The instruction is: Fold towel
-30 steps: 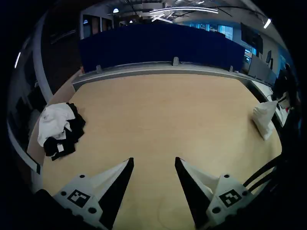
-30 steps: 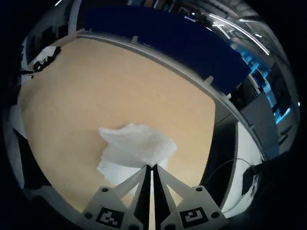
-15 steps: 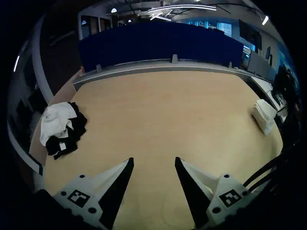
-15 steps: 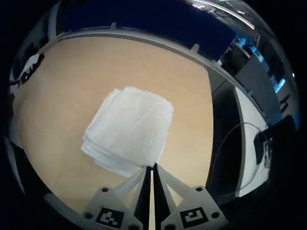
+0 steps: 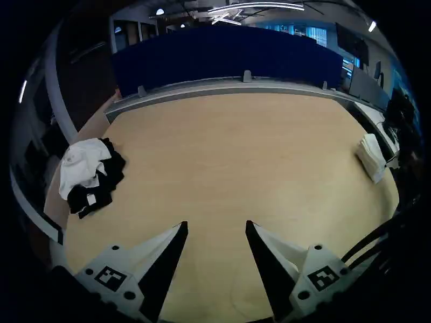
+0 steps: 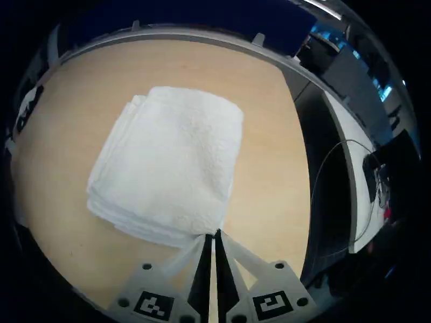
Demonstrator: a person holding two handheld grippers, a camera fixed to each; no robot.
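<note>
Right tool (image 6: 214, 234): fingers drawn together, only a thin slit between them, tips nipping the near corner of the towel (image 6: 172, 156). Towel white, terry, folded into a thick squarish stack of several layers. It lies flat on the pale wood counter (image 6: 264, 161), with layered edges showing along its near and left sides. It sits close to the counter's right-hand edge as seen in the right gripper view; dark floor beyond that edge.

Left tool (image 5: 215, 223): fingers spread wide, nothing between them, bare counter beneath the gap. It is well apart from the towel, which in the left gripper view is a small white block far off at the counter's right side.

Heap of clothing (image 5: 89, 175), white piece on top of black pieces, at the counter's left side in the left gripper view, well apart from both the towel and the left tool.

Grey rail runs along the counter's far edge, with a dark blue partition (image 5: 226, 54) standing behind it. Ceiling strip lights above the partition.
</note>
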